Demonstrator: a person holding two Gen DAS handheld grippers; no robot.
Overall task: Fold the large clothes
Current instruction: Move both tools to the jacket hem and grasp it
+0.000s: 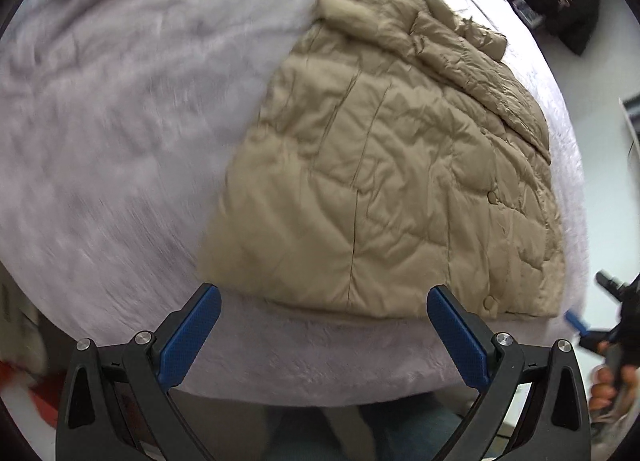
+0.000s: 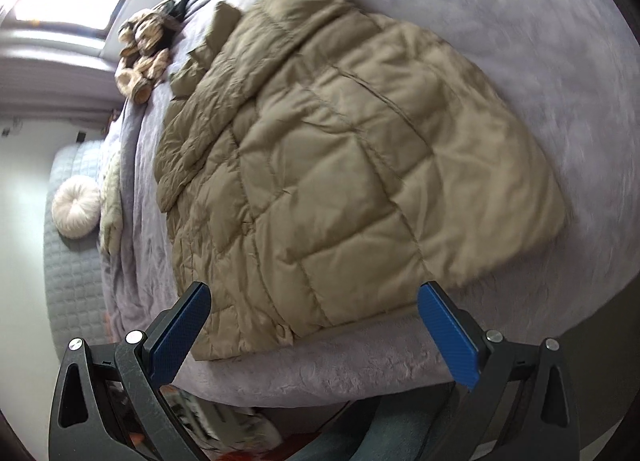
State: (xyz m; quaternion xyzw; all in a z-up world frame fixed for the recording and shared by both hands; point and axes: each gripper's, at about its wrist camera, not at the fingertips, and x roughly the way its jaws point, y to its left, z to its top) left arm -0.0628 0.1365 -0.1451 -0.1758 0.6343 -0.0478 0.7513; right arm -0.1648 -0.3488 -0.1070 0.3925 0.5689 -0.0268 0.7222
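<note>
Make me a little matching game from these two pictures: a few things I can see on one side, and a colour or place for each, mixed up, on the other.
Things:
1. Puffer jacket
2. Blanket
3. Round cushion
4. Pads of the left gripper

Descriptions:
A. Blue, spread wide apart with nothing between them
B. Tan and quilted, lying flat near the bed's edge
C. Pale lilac and fuzzy, covering the bed
D. Fluffy and white, on the grey quilted surface beside the bed

Pairs: 1-B, 2-C, 3-D, 4-A
</note>
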